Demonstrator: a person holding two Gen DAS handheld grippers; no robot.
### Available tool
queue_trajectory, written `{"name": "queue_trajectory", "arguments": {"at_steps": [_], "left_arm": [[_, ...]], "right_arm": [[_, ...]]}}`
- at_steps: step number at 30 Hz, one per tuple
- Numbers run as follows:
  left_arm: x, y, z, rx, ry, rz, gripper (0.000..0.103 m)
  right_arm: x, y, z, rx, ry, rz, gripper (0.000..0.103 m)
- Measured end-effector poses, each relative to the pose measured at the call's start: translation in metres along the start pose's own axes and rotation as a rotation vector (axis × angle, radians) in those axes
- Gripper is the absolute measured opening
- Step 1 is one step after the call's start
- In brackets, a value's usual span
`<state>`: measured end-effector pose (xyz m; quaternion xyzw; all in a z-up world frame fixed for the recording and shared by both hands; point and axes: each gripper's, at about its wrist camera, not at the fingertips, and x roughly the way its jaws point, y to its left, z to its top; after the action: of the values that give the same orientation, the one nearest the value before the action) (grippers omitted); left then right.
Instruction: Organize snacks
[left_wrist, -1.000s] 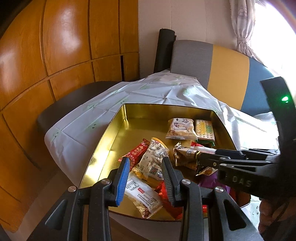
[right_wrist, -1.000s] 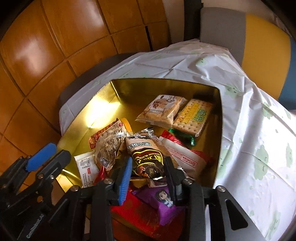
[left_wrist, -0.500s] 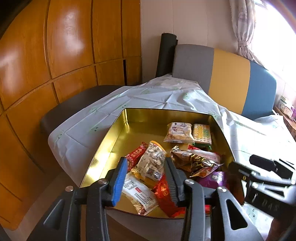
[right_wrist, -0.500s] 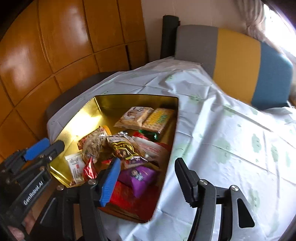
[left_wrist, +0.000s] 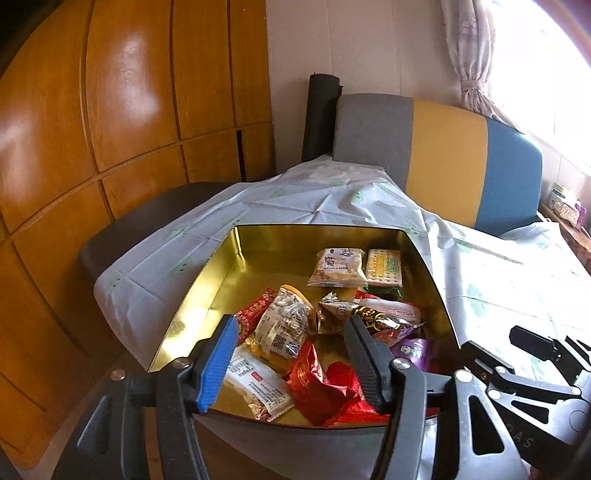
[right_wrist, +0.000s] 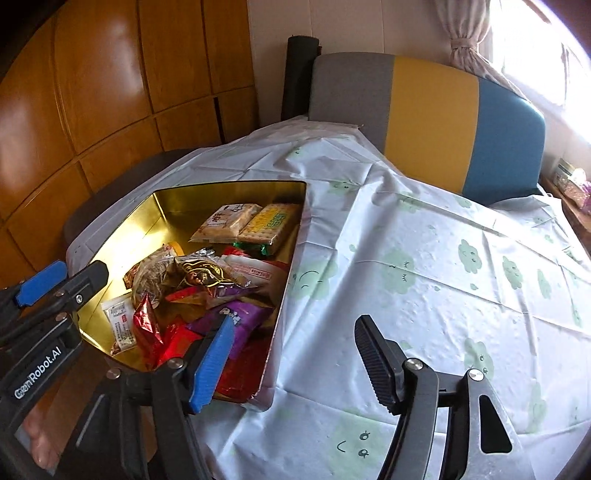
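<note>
A gold tin (left_wrist: 221, 273) on the table holds several snack packets: a beige biscuit pack (left_wrist: 336, 266), a cracker pack (left_wrist: 384, 267), a clear nut pack (left_wrist: 286, 323), a dark gold wrapper (left_wrist: 373, 317), red wrappers (left_wrist: 317, 384) and a purple pack (left_wrist: 412, 349). My left gripper (left_wrist: 291, 360) is open and empty, hovering over the tin's near edge. My right gripper (right_wrist: 291, 360) is open and empty above the tablecloth, just right of the tin (right_wrist: 291, 258). The dark gold wrapper (right_wrist: 201, 271) lies on the pile.
A white tablecloth with green cloud prints (right_wrist: 424, 266) covers the table. A grey, yellow and blue chair back (right_wrist: 424, 110) stands behind it. Wooden panels (left_wrist: 110, 129) line the left wall. A dark seat (left_wrist: 147, 210) sits at the far left of the table.
My right gripper let go of the dark gold wrapper into the tin, opened, and drew back to the right over the tablecloth. My left gripper opened wider and pulled back slightly.
</note>
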<state>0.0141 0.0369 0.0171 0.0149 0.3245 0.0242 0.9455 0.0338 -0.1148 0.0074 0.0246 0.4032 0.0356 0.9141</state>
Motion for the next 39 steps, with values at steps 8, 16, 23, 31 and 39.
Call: {"name": "queue_trajectory", "arguments": {"at_steps": [8, 16, 23, 31, 39], "left_arm": [[0.0006, 0.0067, 0.0007, -0.045, -0.021, 0.011, 0.066], [0.0007, 0.0093, 0.0011, -0.053, -0.027, 0.037, 0.066], [0.0026, 0.0098, 0.0005, -0.054, -0.017, 0.045, 0.066], [0.0028, 0.0094, 0.0004, -0.051, -0.021, 0.058, 0.066], [0.0022, 0.0093, 0.0006, -0.044, -0.026, 0.06, 0.066]], "right_arm": [[-0.0004, 0.0015, -0.0012, -0.001, -0.005, 0.004, 0.07], [-0.002, 0.0045, -0.0017, -0.003, -0.011, 0.005, 0.072], [-0.002, 0.0053, -0.002, -0.002, -0.011, 0.006, 0.072], [-0.0005, 0.0043, -0.0029, 0.003, -0.008, 0.008, 0.073], [0.0008, 0.0041, -0.004, 0.004, -0.008, 0.007, 0.073]]}}
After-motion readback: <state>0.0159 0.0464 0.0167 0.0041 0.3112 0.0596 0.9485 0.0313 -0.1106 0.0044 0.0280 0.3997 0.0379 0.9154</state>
